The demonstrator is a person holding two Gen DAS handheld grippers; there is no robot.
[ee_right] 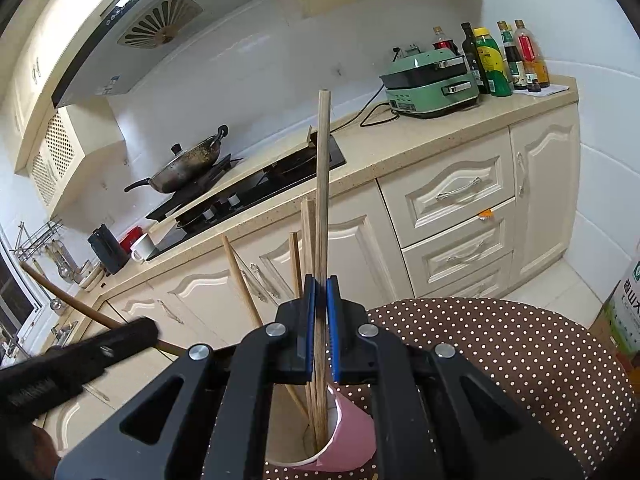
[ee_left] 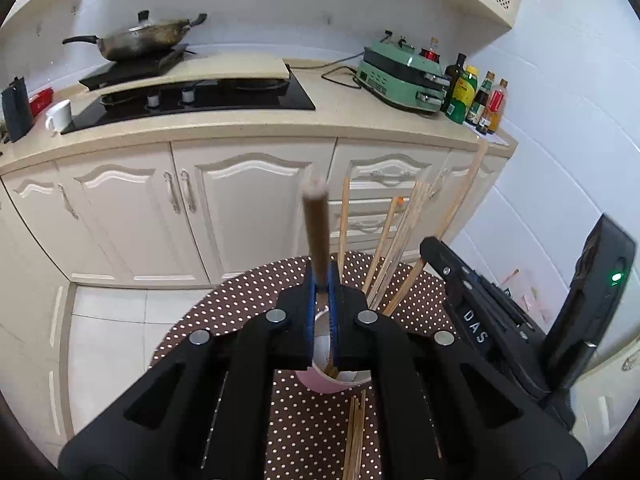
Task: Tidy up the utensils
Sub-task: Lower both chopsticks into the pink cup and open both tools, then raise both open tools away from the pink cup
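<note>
My left gripper (ee_left: 320,280) is shut on a dark brown-handled utensil (ee_left: 316,220) that points up, right above a pink cup (ee_left: 324,384). Several wooden chopsticks (ee_left: 394,236) stand in that cup. To the right, my right gripper (ee_left: 436,252) is at the cup's far side. In the right wrist view the right gripper (ee_right: 321,296) is shut on a long wooden chopstick (ee_right: 323,160) whose lower end is inside the pink cup (ee_right: 352,432). The left gripper (ee_right: 148,330) comes in from the left with the brown handle (ee_right: 60,292) slanting up-left.
The cup stands on a round table with a brown polka-dot cloth (ee_left: 240,300); more chopsticks (ee_left: 356,436) lie loose on it. Behind is a counter (ee_left: 360,120) with a stove, a wok (ee_left: 140,38), a green appliance (ee_left: 400,76), bottles and a white mug (ee_left: 60,114). A carton (ee_right: 628,312) stands at the right.
</note>
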